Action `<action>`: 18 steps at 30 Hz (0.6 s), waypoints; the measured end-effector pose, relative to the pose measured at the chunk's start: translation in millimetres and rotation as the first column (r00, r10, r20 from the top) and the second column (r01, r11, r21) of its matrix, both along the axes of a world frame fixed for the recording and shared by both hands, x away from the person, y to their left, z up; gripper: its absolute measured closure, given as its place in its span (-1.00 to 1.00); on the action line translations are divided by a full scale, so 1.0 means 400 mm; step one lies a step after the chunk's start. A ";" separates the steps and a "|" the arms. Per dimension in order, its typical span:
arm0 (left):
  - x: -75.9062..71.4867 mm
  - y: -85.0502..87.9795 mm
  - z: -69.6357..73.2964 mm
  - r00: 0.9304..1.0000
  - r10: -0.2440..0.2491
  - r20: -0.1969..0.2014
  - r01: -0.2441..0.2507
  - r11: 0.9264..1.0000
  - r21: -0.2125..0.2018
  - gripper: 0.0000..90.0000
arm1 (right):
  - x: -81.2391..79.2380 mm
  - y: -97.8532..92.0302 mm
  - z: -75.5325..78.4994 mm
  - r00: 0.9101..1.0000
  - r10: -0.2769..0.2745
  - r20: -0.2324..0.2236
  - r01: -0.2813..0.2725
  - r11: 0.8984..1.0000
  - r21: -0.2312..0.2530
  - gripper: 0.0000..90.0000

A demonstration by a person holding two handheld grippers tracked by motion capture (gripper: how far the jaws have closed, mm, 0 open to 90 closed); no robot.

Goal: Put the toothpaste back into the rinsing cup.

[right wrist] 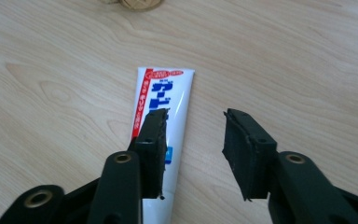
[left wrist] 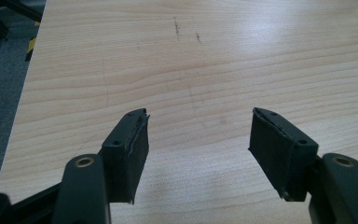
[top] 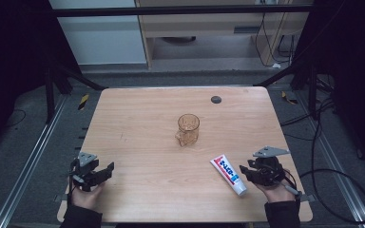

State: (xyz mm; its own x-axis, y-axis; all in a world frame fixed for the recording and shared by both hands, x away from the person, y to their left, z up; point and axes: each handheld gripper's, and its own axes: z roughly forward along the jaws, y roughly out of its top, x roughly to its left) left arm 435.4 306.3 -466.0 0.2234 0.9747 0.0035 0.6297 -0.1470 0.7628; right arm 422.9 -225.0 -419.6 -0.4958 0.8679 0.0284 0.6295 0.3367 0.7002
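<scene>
A white toothpaste tube (top: pixel 229 175) with a red stripe and blue lettering lies flat on the wooden table (top: pixel 142 109) at the front right. My right gripper (top: pixel 244 173) is just right of it, jaws apart. In the right gripper view the tube (right wrist: pixel 168 93) runs under the left jaw of the gripper (right wrist: pixel 193 135), and only bare wood shows in the gap between the pads. A clear amber glass mug (top: pixel 188 129) stands upright near the table's middle. My left gripper (top: pixel 105 172) rests at the front left, and the left gripper view has its jaws (left wrist: pixel 199 135) wide apart over bare wood.
A small dark round spot (top: pixel 216 99) sits near the far edge of the table. Metal frame rails and cables run along both sides on the floor. The mug's base (right wrist: pixel 140 3) peeks in at the top of the right gripper view.
</scene>
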 end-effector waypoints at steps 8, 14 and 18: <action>0.002 -0.002 -0.004 1.000 -0.008 -0.009 0.008 1.000 0.004 -0.20 | 0.026 0.036 0.030 1.000 0.020 -0.020 -0.021 1.000 -0.007 0.01; 0.004 -0.003 -0.007 1.000 -0.010 -0.017 0.010 1.000 0.008 -0.20 | 0.047 0.077 0.036 0.997 0.065 -0.046 -0.067 0.997 -0.034 -0.07; 0.004 -0.003 -0.008 1.000 -0.012 -0.018 0.012 1.000 0.008 -0.21 | 0.065 0.101 0.029 0.994 0.076 -0.074 -0.080 0.995 -0.056 -0.15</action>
